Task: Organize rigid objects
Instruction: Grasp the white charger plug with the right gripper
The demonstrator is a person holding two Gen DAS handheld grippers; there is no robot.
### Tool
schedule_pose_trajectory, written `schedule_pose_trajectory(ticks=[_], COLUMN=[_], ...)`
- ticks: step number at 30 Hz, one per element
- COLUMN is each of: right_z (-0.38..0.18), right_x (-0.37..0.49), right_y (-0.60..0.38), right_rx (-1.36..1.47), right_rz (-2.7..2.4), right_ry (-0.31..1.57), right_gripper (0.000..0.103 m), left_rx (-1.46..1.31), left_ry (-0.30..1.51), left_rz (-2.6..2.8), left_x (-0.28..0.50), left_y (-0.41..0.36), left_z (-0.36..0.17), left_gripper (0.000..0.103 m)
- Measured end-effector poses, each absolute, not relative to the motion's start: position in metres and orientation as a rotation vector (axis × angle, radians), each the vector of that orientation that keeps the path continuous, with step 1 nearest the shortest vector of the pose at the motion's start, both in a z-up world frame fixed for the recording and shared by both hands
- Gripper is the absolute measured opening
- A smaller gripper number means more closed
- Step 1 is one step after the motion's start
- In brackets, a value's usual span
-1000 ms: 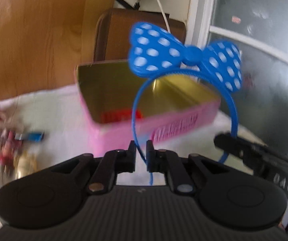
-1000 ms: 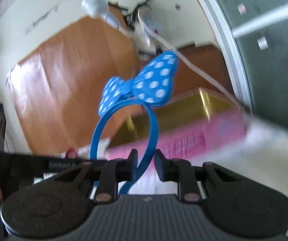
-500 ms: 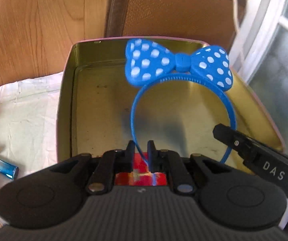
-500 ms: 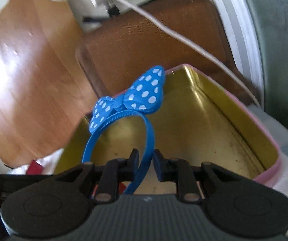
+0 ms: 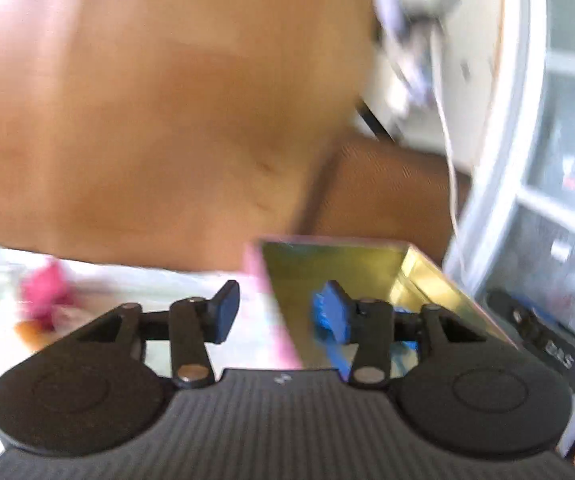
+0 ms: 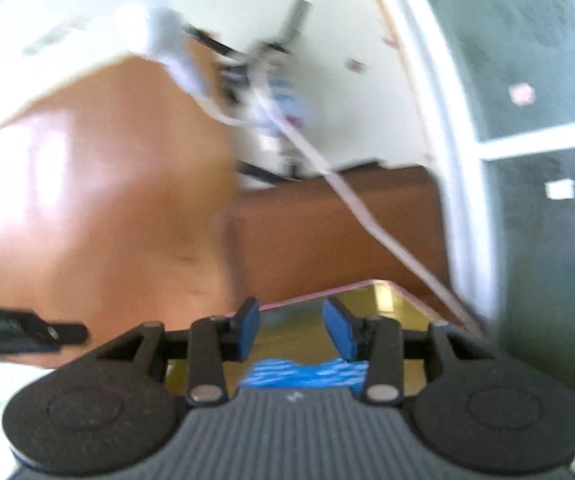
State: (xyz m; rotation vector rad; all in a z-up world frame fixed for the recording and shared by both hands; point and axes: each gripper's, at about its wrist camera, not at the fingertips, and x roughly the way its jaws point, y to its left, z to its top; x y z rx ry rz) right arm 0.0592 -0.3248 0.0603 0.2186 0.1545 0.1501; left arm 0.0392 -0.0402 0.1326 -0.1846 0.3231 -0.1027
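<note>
Lying in the tin (image 6: 383, 292), headband (image 6: 303, 372) now, blue with white dots, low in right view just ahead of the gripper body; blurred. In left view only blue bits of it (image 5: 337, 354) seen inside tin (image 5: 367, 276), beside the right finger. Left gripper (image 5: 277, 314) jaws apart, just been opening, nothing clamped; tin's pink near wall edge sits in the gap, not touched as far as blur allows. Right gripper (image 6: 293, 330) jaws also apart, just been opening, gap empty, band below and free of the pads (image 6: 341, 330). Tin on white cloth (image 5: 135, 276), toward its far right corner, gold inside. Pink blob (image 5: 45, 292) on cloth at left, too smeared to identify. Wood panel (image 6: 99, 216) and brown chair back (image 6: 327, 232) behind tin, white cable (image 6: 351, 208) crossing chair, window frame (image 6: 455, 184) at right.
</note>
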Motion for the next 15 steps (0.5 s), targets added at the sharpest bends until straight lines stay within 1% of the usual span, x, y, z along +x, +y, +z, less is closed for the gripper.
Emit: schedule_pose_trajectory(ticks=[2,4,7,12,14,15], right_z=[0.053,0.042,0.025,0.008,0.005,0.004], right_x=[0.032,0.014,0.003,-0.002,0.002,0.008], right_y=[-0.301,-0.270,-0.215,-0.123,-0.091,-0.079], right_rx=[0.193,0.155,0.064,-0.063,-0.099,-0.113], right_rz=[0.293,0.429,0.593,0.737,0.750,0.743], right_ry=[0.159,0.207,0.327,0.457,0.497,0.513], right_gripper=[0.049,0.049,0.048,0.048,0.048,0.049], left_rx=[-0.180,-0.177,-0.231,-0.335,-0.368,-0.355], left_ry=[0.289,0.316,0.415,0.487,0.435,0.441], left_rz=[0.009,0.159,0.316,0.389,0.360,0.356], left_x=[-0.002,-0.028,-0.059,-0.080,-0.083,-0.079], left_y=[0.010,0.058,0.112,0.155,0.158,0.157], left_z=[0.118,0.091,0.048,-0.002,0.000,-0.001], left_gripper=[0.053,0.053,0.052,0.051,0.054,0.054])
